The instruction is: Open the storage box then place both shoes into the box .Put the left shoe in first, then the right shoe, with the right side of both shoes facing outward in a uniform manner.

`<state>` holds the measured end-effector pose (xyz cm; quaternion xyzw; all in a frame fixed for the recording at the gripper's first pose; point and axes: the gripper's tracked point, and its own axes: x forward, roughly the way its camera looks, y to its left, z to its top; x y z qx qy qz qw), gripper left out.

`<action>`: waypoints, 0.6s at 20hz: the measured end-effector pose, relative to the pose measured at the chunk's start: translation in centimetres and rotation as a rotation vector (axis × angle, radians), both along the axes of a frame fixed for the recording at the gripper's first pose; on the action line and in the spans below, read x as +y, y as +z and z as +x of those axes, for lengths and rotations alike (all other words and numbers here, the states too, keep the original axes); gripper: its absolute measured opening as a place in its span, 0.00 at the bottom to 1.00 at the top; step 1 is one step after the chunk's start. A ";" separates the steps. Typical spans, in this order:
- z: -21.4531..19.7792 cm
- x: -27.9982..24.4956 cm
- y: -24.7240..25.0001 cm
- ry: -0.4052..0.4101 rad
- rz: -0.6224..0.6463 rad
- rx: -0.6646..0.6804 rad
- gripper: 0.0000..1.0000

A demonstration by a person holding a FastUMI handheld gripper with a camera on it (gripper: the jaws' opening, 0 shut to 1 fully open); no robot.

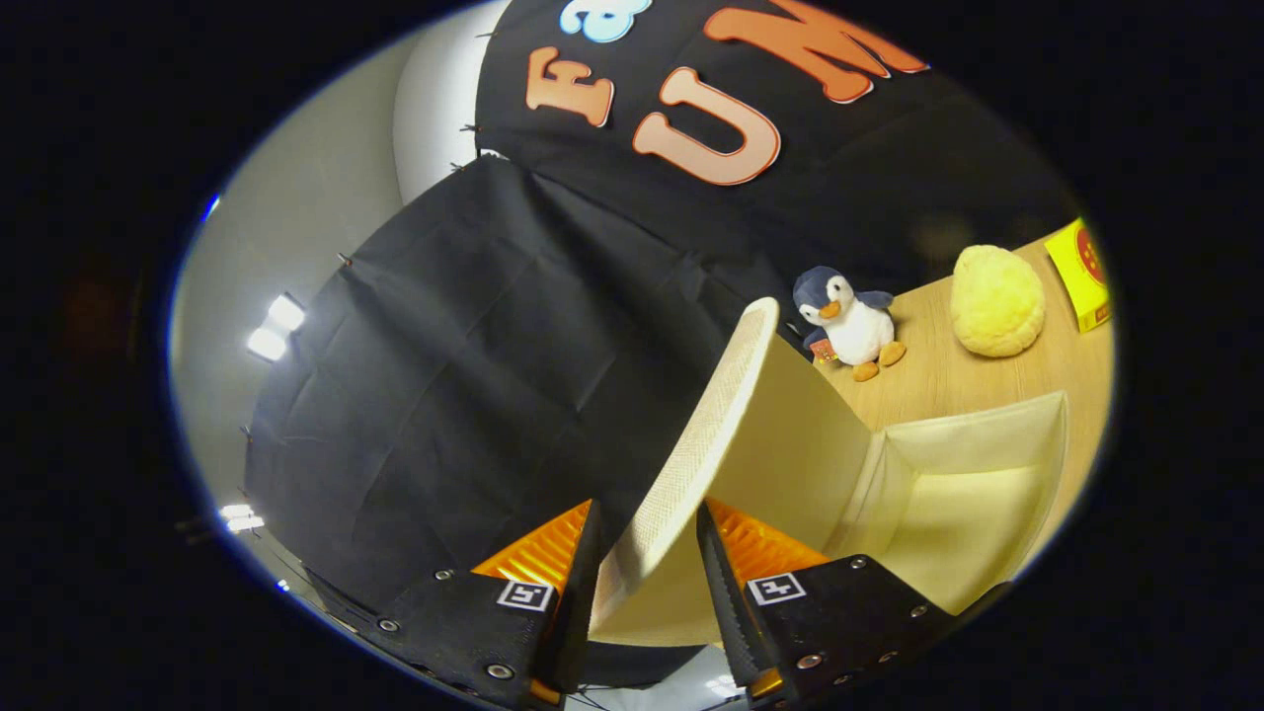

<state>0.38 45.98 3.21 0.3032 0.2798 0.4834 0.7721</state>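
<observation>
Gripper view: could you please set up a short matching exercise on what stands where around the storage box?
Things:
1. box lid
2. toy penguin
3. yellow plush ball
4. yellow carton

Places:
A. beside the plush ball, away from the penguin
B. between the gripper's fingers
C. on the table just beyond the lid
D. between penguin and carton

Pairs: 1-B, 2-C, 3-D, 4-A

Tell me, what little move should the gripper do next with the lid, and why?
Probably swing the lid a bit further back, then let go. The gripper has the lid's edge between its fingers, the lid stands raised, and the storage box is open with nothing visible inside, so it looks nearly ready for a shoe.
</observation>
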 end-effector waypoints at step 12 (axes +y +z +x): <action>-0.4 5.4 -2.0 -0.011 -0.246 -0.102 0.98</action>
